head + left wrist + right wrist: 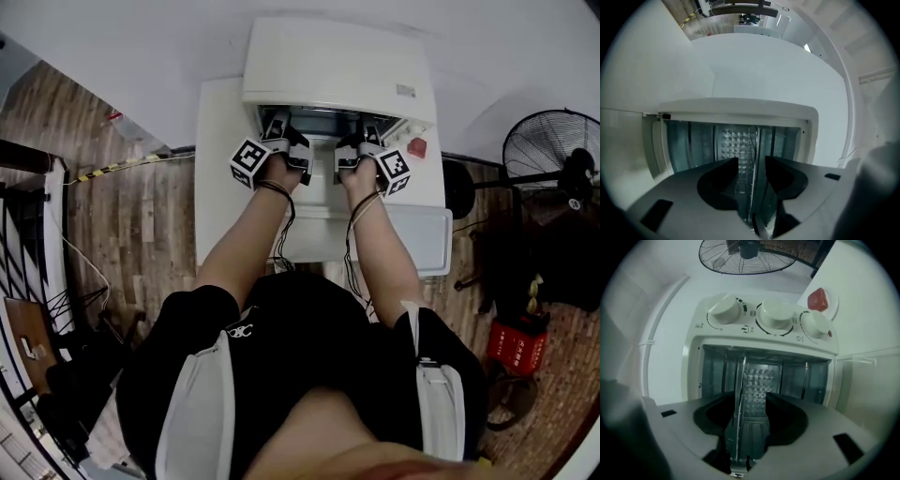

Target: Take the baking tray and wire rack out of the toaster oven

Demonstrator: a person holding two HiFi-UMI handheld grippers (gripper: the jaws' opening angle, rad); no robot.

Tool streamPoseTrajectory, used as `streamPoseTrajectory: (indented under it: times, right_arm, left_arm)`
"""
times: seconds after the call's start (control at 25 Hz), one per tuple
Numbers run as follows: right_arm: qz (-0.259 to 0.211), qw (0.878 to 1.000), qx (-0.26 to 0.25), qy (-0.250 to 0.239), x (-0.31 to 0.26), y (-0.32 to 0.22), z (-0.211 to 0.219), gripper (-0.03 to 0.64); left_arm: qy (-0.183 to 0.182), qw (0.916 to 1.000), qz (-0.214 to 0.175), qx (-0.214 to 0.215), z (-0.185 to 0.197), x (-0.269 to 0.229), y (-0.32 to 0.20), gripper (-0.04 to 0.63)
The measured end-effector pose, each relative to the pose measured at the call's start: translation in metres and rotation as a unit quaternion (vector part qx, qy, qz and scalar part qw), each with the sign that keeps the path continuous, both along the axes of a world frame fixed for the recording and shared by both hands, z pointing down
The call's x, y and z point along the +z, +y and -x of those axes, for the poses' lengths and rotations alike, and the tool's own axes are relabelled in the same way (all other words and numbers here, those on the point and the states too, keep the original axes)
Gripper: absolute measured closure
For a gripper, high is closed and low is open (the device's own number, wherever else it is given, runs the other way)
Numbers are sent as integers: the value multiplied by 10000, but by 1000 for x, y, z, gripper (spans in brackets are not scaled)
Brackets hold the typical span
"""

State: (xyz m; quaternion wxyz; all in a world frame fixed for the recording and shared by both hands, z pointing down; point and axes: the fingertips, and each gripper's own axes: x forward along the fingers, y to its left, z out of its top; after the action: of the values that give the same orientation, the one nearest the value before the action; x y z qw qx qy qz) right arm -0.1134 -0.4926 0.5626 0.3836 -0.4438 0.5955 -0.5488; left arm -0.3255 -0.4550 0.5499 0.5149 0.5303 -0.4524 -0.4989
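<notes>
1. Left gripper (278, 124), jaws spread, reaches level into the open toaster oven (337, 56). A thin metal edge (751, 187) runs between its jaws, untouched; whether it belongs to the tray or the wire rack cannot be told.
2. Right gripper (367, 129), jaws likewise spread, straddles the rim of what looks like the baking tray (752, 437), which sits inside the oven straight ahead.
3. The step in hand appears to be the two-handed grasp before the first pull-out.
4. Next, both grippers likely need to clamp that edge, then draw back together, keeping it flat.

Head view steeply down — both gripper views close, level, into the shared toaster oven (337, 66)
</notes>
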Motion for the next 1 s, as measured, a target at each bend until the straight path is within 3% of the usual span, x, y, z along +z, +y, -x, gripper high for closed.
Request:
streamPoseTrajectory:
  times: [0.56,0.6,0.72,1.0]
  right_arm:
    - [34,10000,76,-51,1,-29,10,483]
    - [39,9999,81,-73,0,-30,11,494]
    - [-58,9999,39,-109,-8,-33,15,614]
    - [-140,9998,-106,-82,-11,-26,16,615]
  left_arm:
    - [-41,9997,-35,242,-10,7,-30,425]
    - [-92,9995,-61,284,-11,5,-31,448]
    - [-118,9992,-198,335,-14,-4,-33,573]
    - [-76,9991,-222,343,-15,-5,-30,581]
